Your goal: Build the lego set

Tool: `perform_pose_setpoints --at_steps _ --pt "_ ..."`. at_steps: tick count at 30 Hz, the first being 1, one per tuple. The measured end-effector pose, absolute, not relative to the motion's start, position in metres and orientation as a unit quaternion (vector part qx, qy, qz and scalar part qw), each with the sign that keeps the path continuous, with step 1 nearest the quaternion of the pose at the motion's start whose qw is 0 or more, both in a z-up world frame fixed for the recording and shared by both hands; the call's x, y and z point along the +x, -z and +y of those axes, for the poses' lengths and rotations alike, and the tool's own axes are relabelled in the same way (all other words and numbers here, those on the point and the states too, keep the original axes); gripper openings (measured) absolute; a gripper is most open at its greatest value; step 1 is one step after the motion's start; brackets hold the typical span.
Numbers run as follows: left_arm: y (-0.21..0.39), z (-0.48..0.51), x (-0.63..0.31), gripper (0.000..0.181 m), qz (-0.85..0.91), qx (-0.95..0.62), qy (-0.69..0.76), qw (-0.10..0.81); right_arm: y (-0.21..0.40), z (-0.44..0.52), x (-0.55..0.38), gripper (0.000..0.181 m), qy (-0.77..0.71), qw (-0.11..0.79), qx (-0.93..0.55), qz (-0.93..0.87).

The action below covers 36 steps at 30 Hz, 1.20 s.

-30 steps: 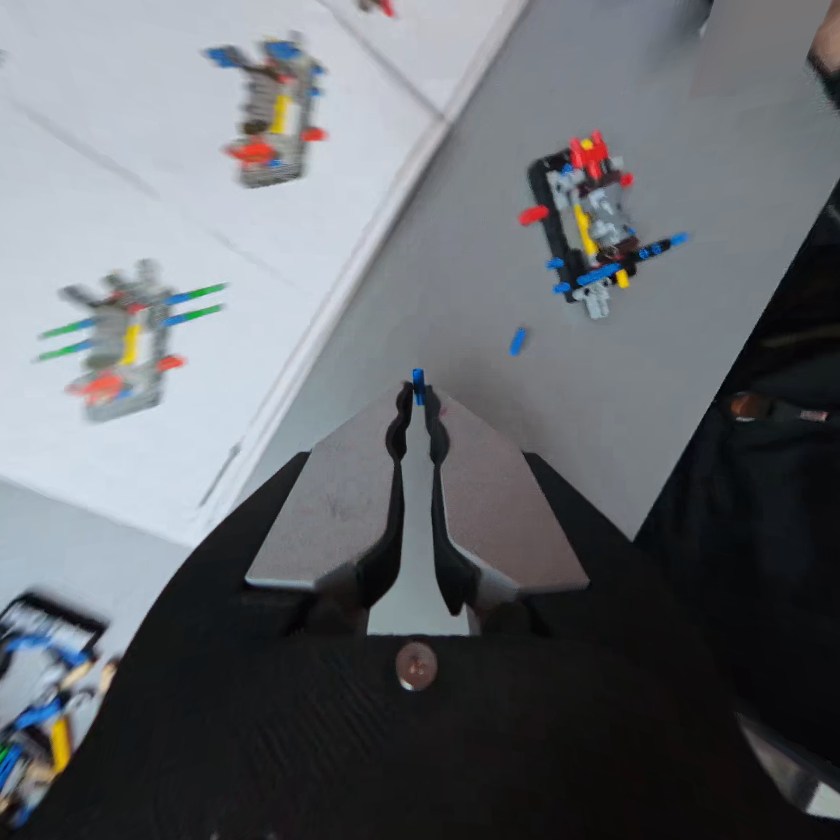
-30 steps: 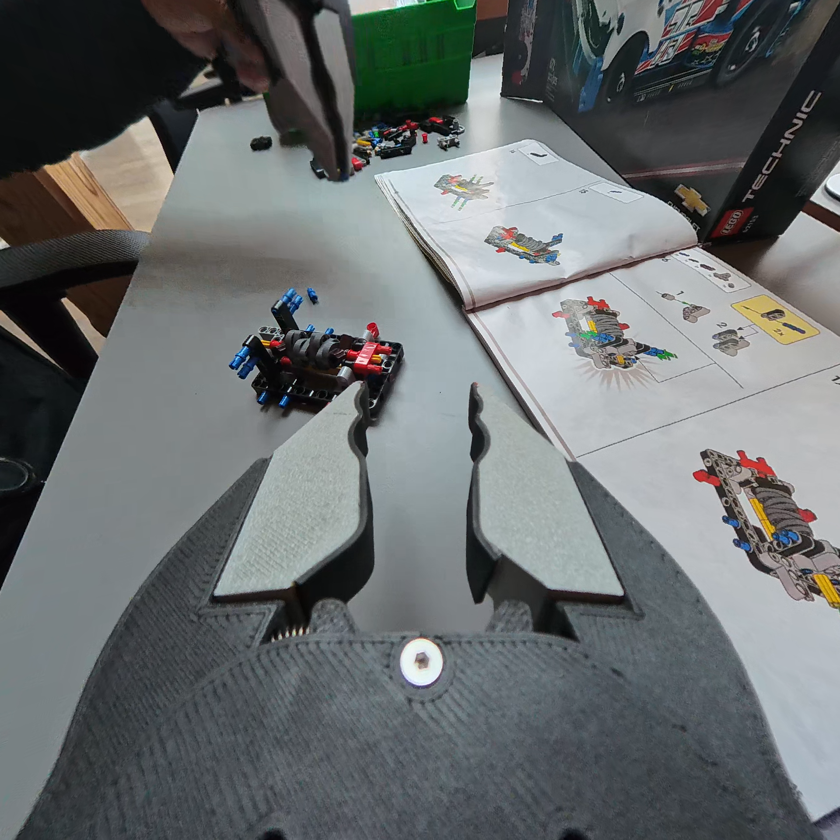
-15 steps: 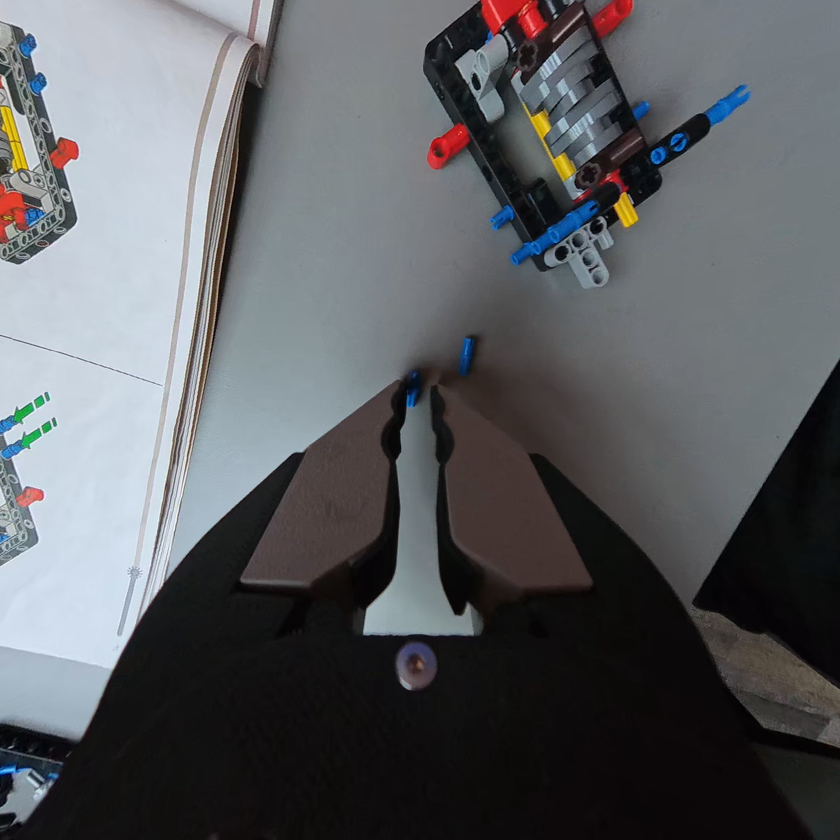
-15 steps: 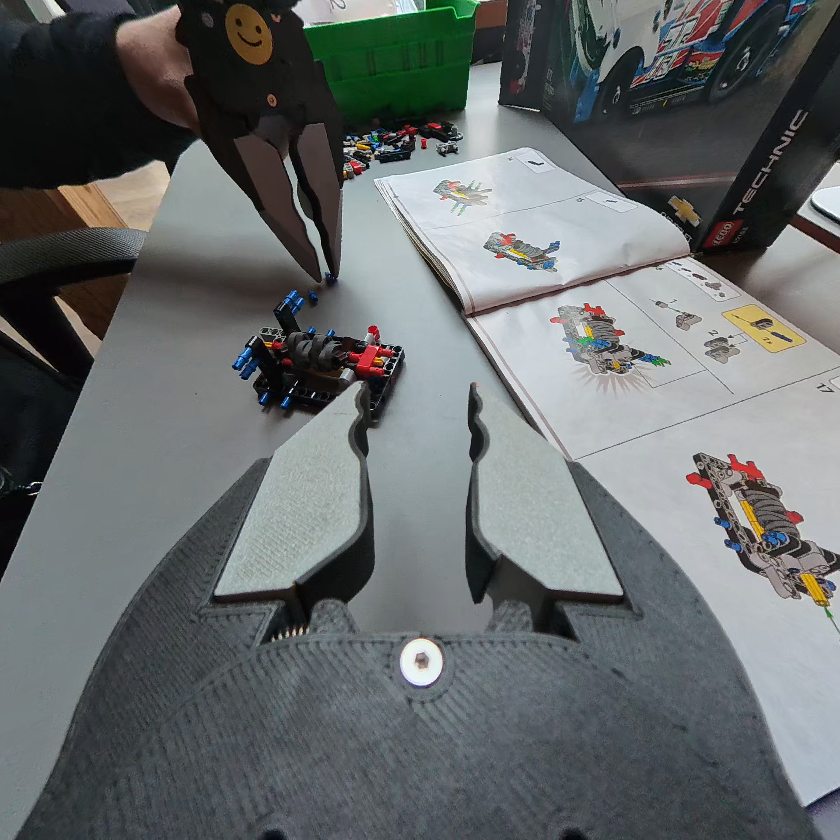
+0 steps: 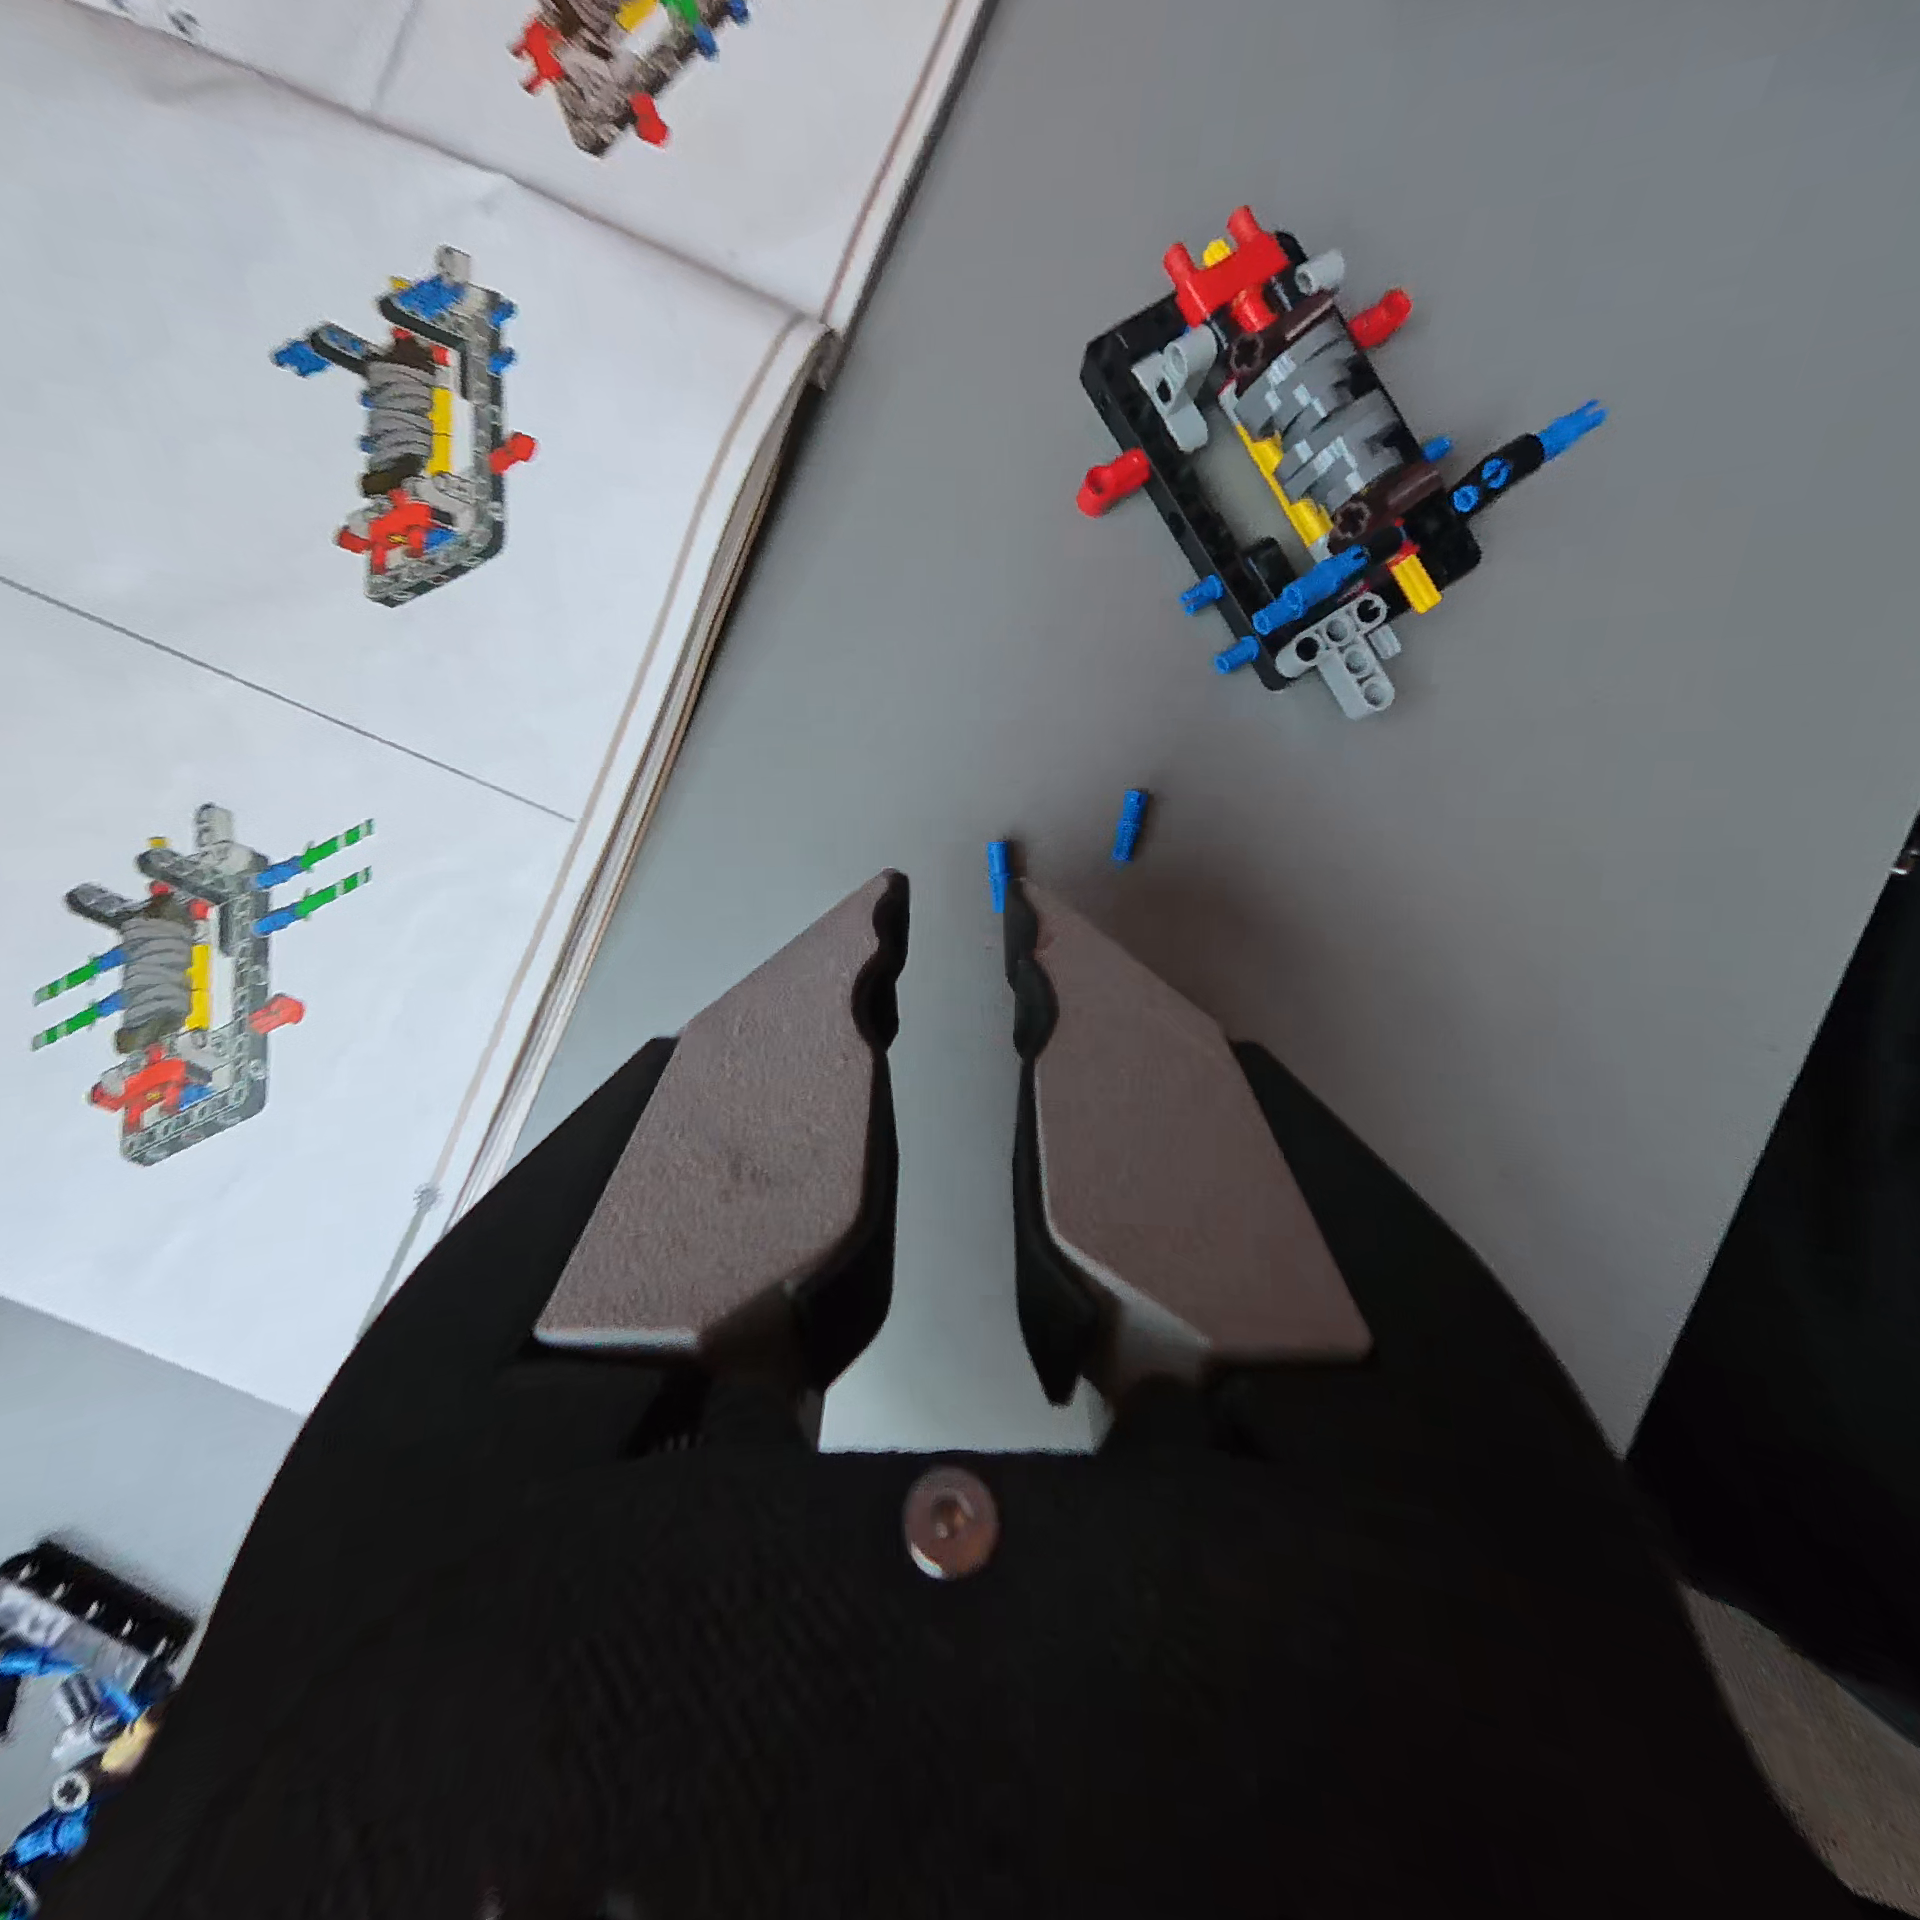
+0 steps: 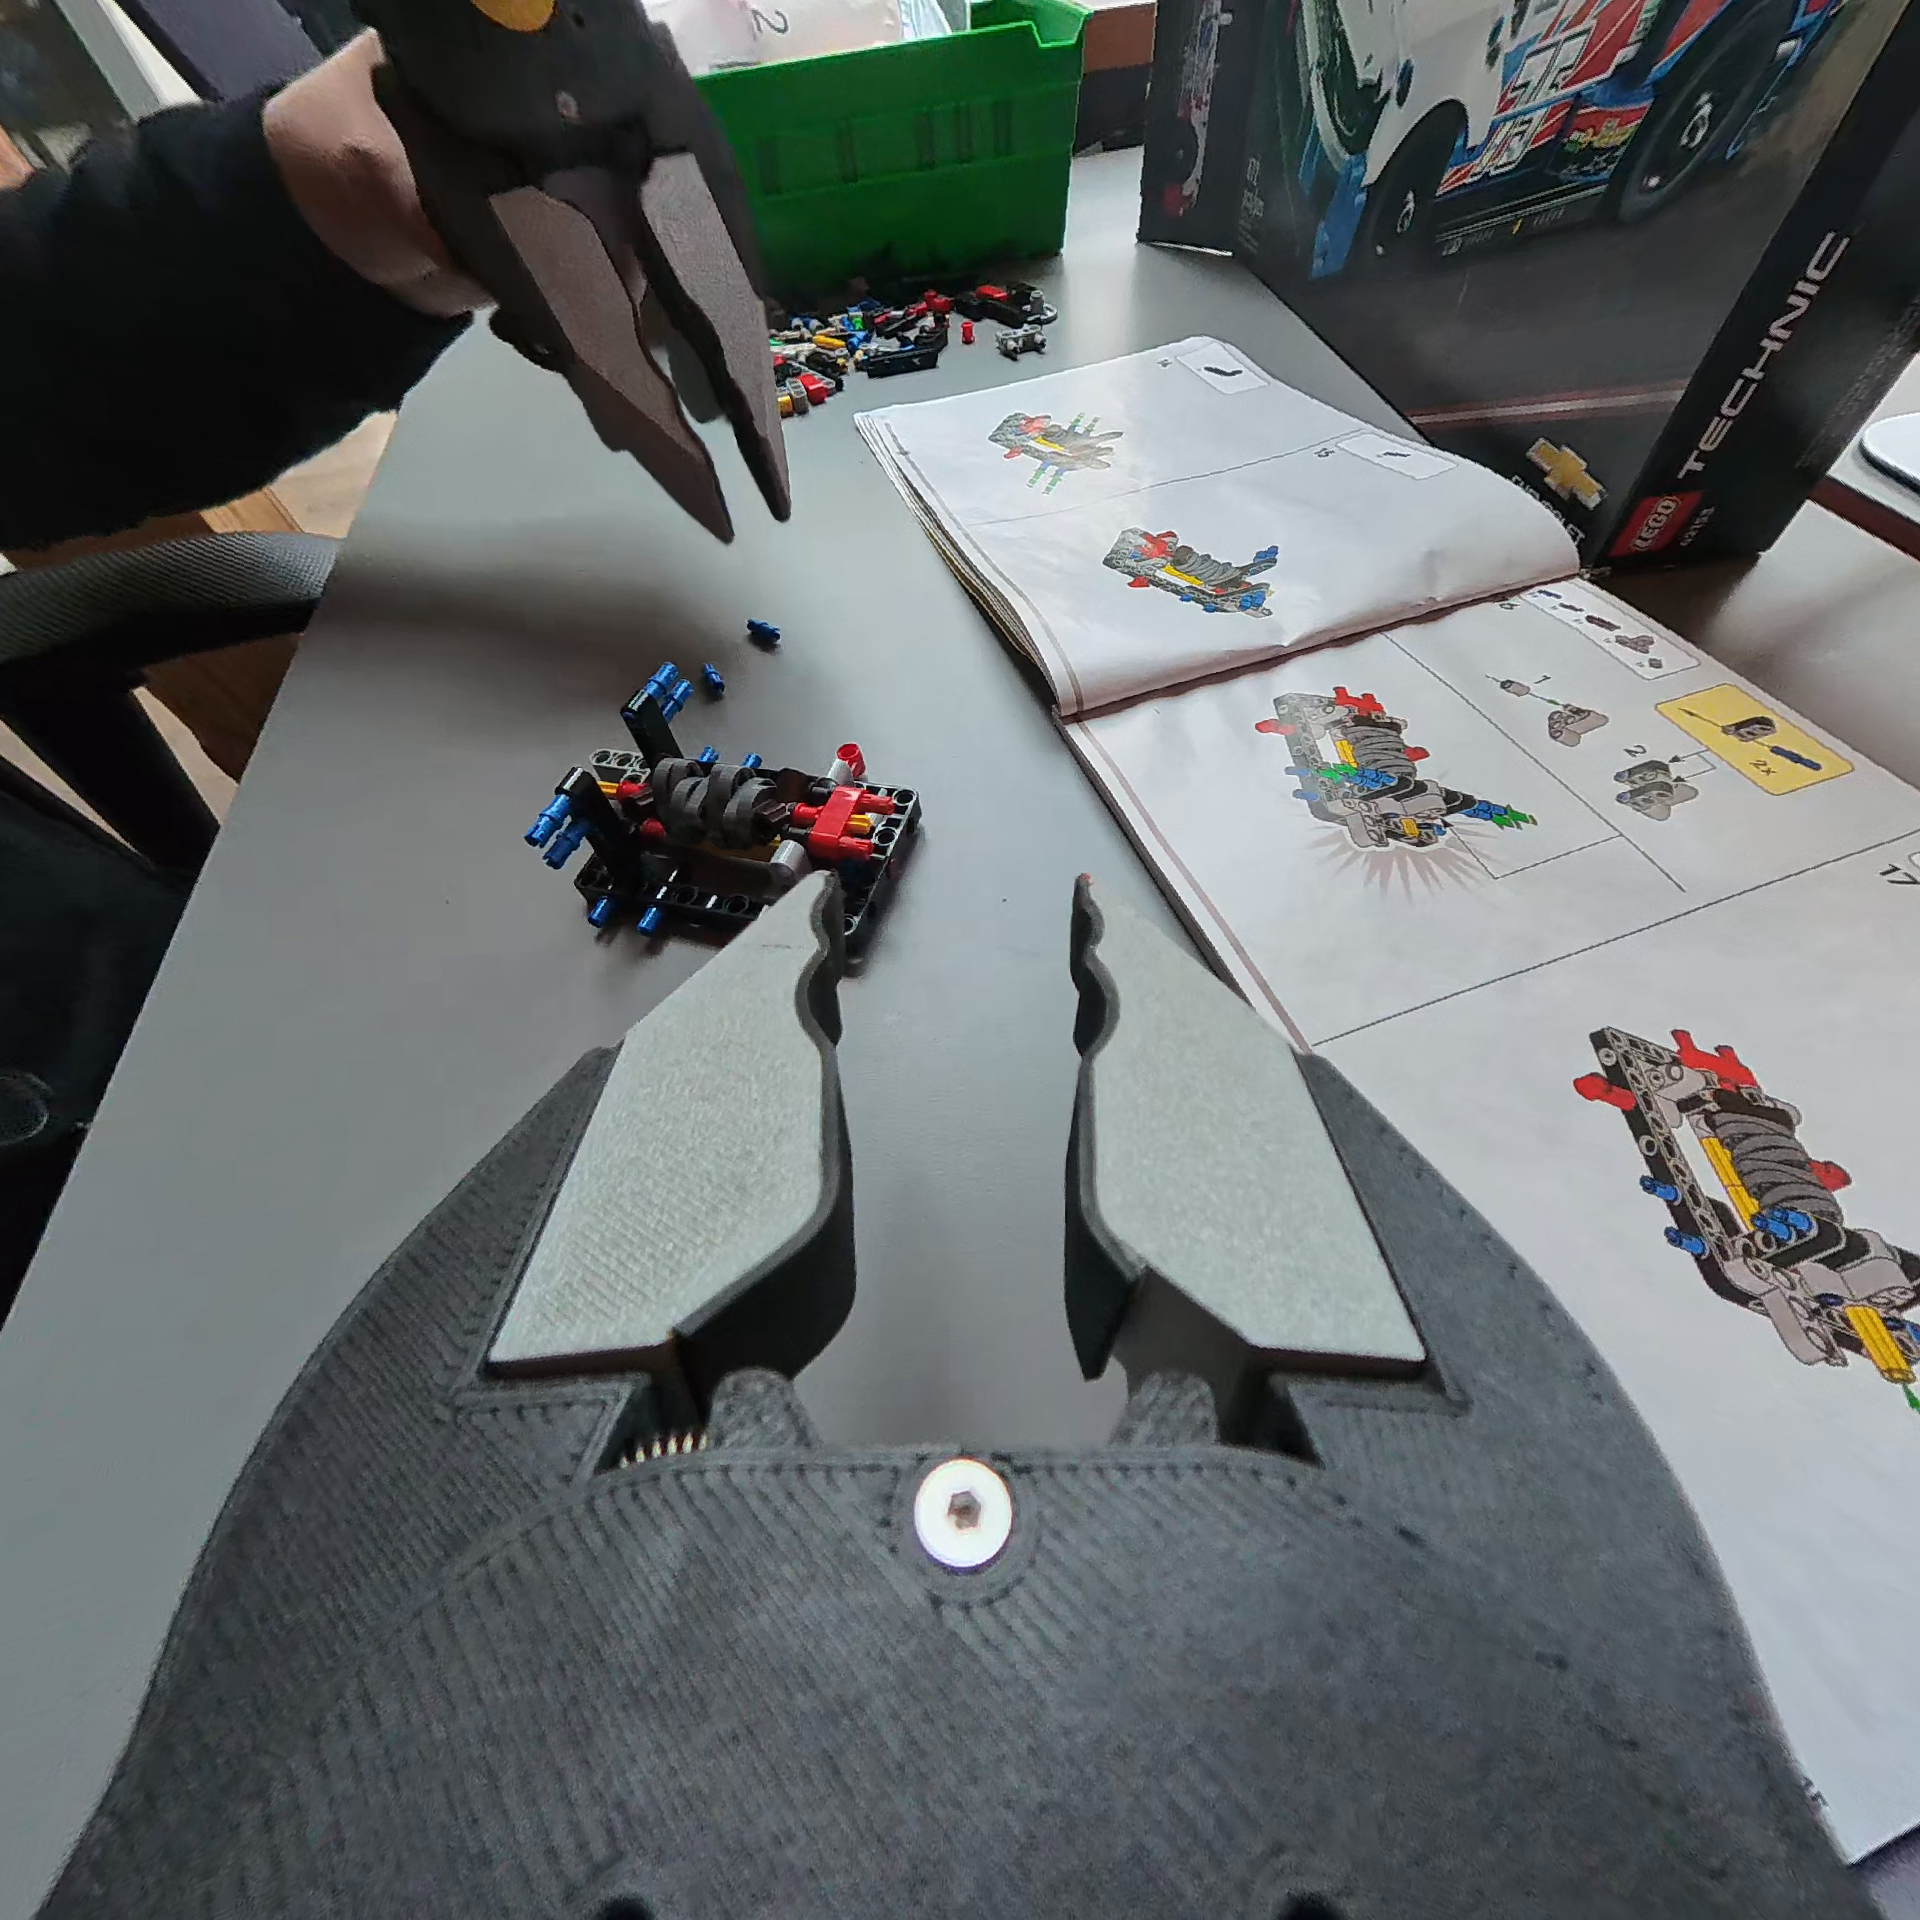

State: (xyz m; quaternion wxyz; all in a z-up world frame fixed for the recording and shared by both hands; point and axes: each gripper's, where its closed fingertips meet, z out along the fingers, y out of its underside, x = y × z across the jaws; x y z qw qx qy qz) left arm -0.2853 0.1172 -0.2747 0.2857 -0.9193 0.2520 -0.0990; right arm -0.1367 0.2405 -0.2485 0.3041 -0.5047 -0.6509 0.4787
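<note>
Far left in the right wrist view, a person's hand (image 6: 343,187) in a black sleeve (image 6: 156,312) holds the left gripper (image 6: 753,514) tilted down above the grey table (image 6: 416,1039), its fingers a narrow gap apart and empty, tips clear of the surface. Below those tips lies a loose blue pin (image 6: 763,630), and a second blue pin (image 6: 713,678) sits just beside the partly built lego frame (image 6: 727,821), a black rectangle carrying a grey coiled piece, red connectors and blue pins. The right gripper (image 6: 951,894) hovers low in the foreground with its fingers spread wide and nothing between them; its left fingertip overlaps the near corner of the frame in the picture, though contact cannot be told. Behind, a green bin (image 6: 914,156) stands at the far end with a scatter of small loose parts (image 6: 894,338) in front of it. Right of the frame the open instruction booklet (image 6: 1455,935) lies flat, and the set's box (image 6: 1558,229) stands upright beyond it.

In the left wrist view the booklet (image 5: 312,623) fills the left side, the left gripper (image 5: 956,894) points at the table with one pin (image 5: 998,871) just off its right fingertip, the other pin (image 5: 1129,824) near it, and the frame (image 5: 1288,457) further right
</note>
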Motion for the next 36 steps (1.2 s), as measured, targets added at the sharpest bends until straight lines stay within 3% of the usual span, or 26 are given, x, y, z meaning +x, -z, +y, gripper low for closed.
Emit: perform_pose_setpoints --at_steps 7,12,16,29,33,36 --pt "0.243 0.119 -0.319 0.014 0.166 -0.902 0.094 0.388 0.246 0.245 -0.137 0.042 -0.490 0.305 -0.510 -0.638" --pt "0.232 0.123 -0.356 0.023 0.110 -0.897 0.075 0.421 0.247 0.246 -0.137 0.043 -0.486 0.304 -0.513 -0.639" --pt "0.224 0.125 -0.371 0.020 0.077 -0.883 0.088 0.454 0.248 0.248 -0.138 0.044 -0.487 0.301 -0.516 -0.637" --pt "0.242 0.119 -0.355 0.019 0.095 -0.897 0.111 0.417 0.247 0.247 -0.137 0.043 -0.485 0.305 -0.513 -0.639" --pt "0.253 0.132 -0.350 0.010 0.092 -0.892 0.084 0.435 0.246 0.247 -0.137 0.043 -0.487 0.309 -0.512 -0.636" --pt "0.241 0.143 -0.357 0.000 0.079 -0.852 0.046 0.516 0.244 0.248 -0.137 0.044 -0.488 0.316 -0.513 -0.632"
